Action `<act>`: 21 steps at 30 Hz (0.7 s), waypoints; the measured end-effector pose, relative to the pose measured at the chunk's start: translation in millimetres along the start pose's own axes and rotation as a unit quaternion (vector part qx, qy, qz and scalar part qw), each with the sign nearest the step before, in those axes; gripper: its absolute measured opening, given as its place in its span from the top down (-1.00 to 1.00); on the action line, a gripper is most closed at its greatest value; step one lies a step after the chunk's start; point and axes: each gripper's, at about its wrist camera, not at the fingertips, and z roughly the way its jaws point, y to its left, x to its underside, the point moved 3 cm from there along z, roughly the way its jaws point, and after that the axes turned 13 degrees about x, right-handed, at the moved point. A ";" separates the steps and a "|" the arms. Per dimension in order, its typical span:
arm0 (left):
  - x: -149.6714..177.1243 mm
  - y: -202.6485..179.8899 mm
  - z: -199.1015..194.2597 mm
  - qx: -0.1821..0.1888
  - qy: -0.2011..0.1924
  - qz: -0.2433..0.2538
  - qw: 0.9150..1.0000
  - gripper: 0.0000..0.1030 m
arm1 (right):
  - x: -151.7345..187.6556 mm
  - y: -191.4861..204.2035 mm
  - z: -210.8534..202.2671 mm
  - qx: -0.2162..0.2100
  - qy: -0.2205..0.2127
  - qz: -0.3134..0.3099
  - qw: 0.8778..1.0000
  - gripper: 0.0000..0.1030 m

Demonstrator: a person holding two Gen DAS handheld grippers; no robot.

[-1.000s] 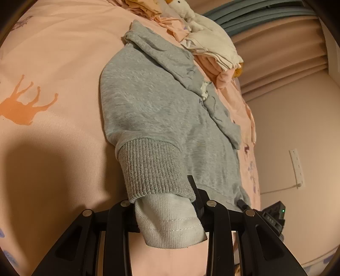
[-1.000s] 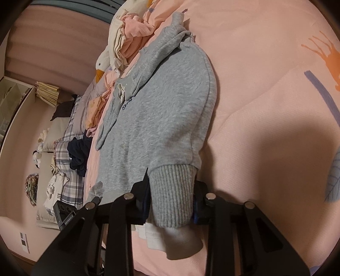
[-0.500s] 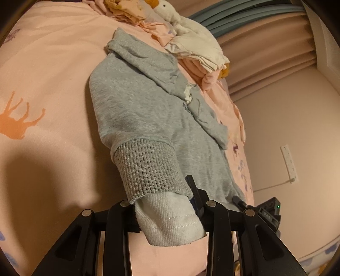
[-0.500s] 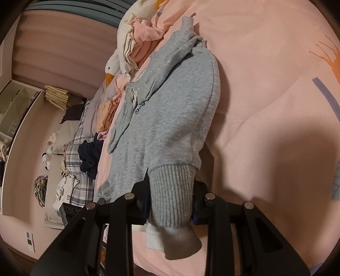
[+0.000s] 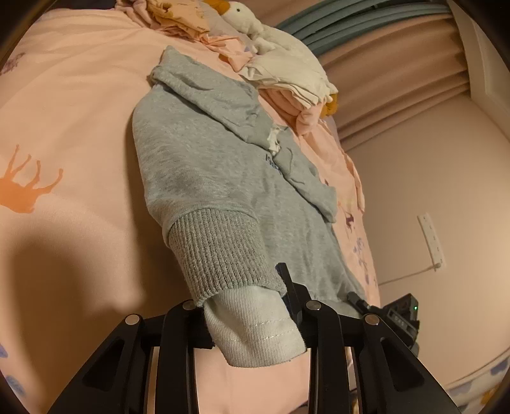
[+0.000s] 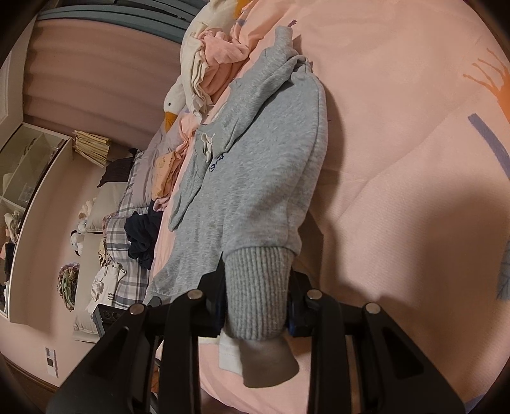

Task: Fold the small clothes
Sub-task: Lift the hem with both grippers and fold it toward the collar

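I am working over a bed (image 5: 79, 105) with a pink sheet, curtains behind it and a heap of clothes (image 5: 287, 82) with a plush goose (image 5: 242, 16) at the far end, well ahead of both tools. The grey sweatshirt (image 5: 207, 165) is lying on the sheet, stretching straight away from my tools with its hood at the far end.

My left tool (image 5: 251, 318) is pinching one ribbed corner of the hem (image 5: 220, 254), closed down on the knit with a paler inner layer (image 5: 255, 331) hanging out toward me. My right tool (image 6: 255, 305) is gripping the other ribbed corner (image 6: 255, 286) the same way, closed tight on it.

I am judging the cloth soft, limp and fairly light, though thick fleece that will sag in the middle between my two holds. The ribbing is bunching well and looks grippy, so these hem corners seem the right places to hold. The inner layer could slip out separately, so I am wanting both layers kept in each pinch.
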 end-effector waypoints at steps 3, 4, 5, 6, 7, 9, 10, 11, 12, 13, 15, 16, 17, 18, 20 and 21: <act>0.7 -3.6 -1.8 -0.005 -0.001 0.007 1.000 0.48 | -1.1 0.5 -2.4 -0.007 -0.004 -0.001 1.000 0.48; 0.5 -4.0 -2.4 -0.005 -0.002 0.007 1.000 0.48 | -1.3 0.0 -3.3 -0.011 -0.004 0.001 1.000 0.49; 0.2 -4.0 -3.4 -0.005 -0.003 0.005 1.000 0.48 | -1.3 -0.5 -3.4 -0.014 -0.005 0.002 1.000 0.49; -0.1 -4.4 -3.0 -0.005 -0.004 0.004 1.000 0.48 | -1.4 -1.1 -3.6 -0.018 -0.004 0.004 1.000 0.49; 0.0 -5.0 -3.5 -0.004 -0.006 0.003 1.000 0.48 | -1.4 -1.6 -4.2 -0.022 -0.004 0.005 1.000 0.49; 1.1 -7.7 -6.0 -0.002 -0.008 0.006 1.000 0.48 | -1.2 -1.5 -5.9 -0.027 -0.006 0.005 1.000 0.51; 1.5 -10.5 -6.9 -0.002 -0.009 0.011 1.000 0.51 | -1.2 -0.9 -6.8 -0.030 -0.007 0.003 1.000 0.52; 2.1 -13.7 -7.8 -0.002 -0.010 0.018 1.000 0.52 | -0.9 0.3 -8.0 -0.032 -0.009 0.000 0.999 0.55; 2.7 -16.5 -8.5 -0.001 -0.011 0.023 1.000 0.52 | -0.8 2.2 -9.7 -0.034 -0.012 -0.006 0.999 0.57; 3.1 -18.9 -9.2 0.001 -0.012 0.026 1.000 0.55 | -0.3 4.5 -12.1 -0.035 -0.017 -0.014 0.999 0.58; 4.1 -22.4 -11.7 0.002 -0.019 0.031 0.999 0.56 | -0.9 7.8 -15.0 -0.033 -0.025 -0.023 0.999 0.61; 4.3 -24.5 -13.7 0.005 -0.023 0.033 0.999 0.59 | -1.3 8.5 -15.7 -0.037 -0.026 -0.023 0.999 0.61; 4.2 -25.5 -14.8 0.005 -0.025 0.033 0.999 0.59 | -1.8 8.5 -17.0 -0.042 -0.028 -0.023 0.998 0.62; 4.3 -26.5 -16.7 0.005 -0.026 0.033 0.999 0.60 | -2.1 7.7 -18.8 -0.043 -0.031 -0.023 0.998 0.63; 4.2 -28.0 -19.9 0.006 -0.030 0.032 0.999 0.63 | -3.6 7.3 -21.3 -0.048 -0.034 -0.023 0.998 0.64; 4.2 -28.8 -21.6 0.008 -0.032 0.030 0.999 0.64 | -4.2 7.0 -22.7 -0.050 -0.036 -0.024 0.998 0.65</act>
